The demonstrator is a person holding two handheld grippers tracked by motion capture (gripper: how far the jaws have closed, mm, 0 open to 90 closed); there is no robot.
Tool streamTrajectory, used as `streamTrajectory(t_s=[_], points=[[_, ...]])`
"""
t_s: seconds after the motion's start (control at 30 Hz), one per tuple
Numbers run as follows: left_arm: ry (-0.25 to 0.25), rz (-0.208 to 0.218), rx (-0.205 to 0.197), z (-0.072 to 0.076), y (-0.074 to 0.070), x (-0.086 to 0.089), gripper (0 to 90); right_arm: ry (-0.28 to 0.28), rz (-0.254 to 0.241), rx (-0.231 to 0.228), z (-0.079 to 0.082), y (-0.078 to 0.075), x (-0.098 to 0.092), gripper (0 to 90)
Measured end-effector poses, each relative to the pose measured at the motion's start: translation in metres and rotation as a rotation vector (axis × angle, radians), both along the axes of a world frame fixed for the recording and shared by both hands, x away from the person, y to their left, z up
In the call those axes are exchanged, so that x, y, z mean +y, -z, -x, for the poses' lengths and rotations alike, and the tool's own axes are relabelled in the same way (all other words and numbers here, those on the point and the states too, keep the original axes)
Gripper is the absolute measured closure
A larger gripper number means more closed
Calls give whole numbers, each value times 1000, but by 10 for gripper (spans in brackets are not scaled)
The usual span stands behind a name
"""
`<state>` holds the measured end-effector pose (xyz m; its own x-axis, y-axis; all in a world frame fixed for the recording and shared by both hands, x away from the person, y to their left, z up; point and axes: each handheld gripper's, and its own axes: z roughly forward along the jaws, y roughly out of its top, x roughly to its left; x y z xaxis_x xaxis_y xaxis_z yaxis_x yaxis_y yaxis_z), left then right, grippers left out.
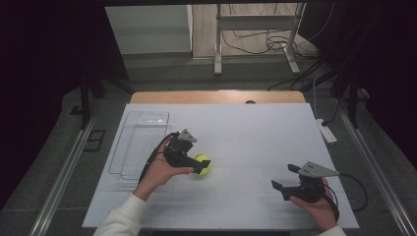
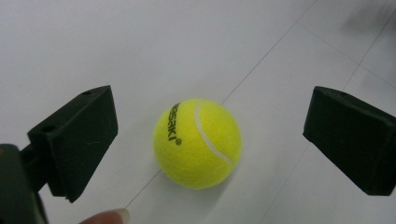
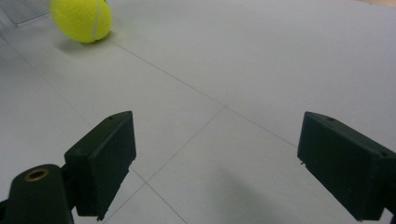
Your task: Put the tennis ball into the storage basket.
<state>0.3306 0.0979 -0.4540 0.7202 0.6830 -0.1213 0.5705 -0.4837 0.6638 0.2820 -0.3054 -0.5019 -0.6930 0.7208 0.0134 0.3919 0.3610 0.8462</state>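
Note:
A yellow tennis ball (image 1: 203,163) lies on the white table sheet (image 1: 246,142), left of centre. My left gripper (image 1: 197,165) is open, one black jaw on either side of the ball with a gap on both sides. In the left gripper view the ball (image 2: 197,142) rests on the sheet between the wide-spread jaws of the left gripper (image 2: 212,114). My right gripper (image 1: 285,177) stands open near the front right of the sheet, with nothing between its fingers. In the right gripper view, the ball (image 3: 81,18) lies far off at the upper left, beyond the right gripper (image 3: 217,128).
A clear plastic tray (image 1: 142,140) stands at the left side of the sheet, just behind my left hand. A white power strip (image 1: 327,132) lies off the right edge. A metal stand (image 1: 255,34) and cables are on the floor beyond the table.

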Motion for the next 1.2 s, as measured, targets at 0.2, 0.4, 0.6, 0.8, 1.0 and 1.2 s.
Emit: streamTrajectory(t_s=[0.2,0.4,0.6,0.8,1.0,1.2], points=[[11,-23,25,-3,6,-6,36,0,-3,1,0,0,0,121],[19,-38,38,-5,12,-9,32,-3,-5,-2,0,0,0,121],[20,-49,55,-8,17,-9,30,-2,-3,-1,0,0,0,121],[23,-62,69,-10,22,-11,31,-1,1,0,0,0,0,121],[23,-82,87,-12,29,-13,31,-6,-4,0,0,0,0,120],[20,-104,111,-15,37,-15,32,-8,-2,0,0,0,0,120]])
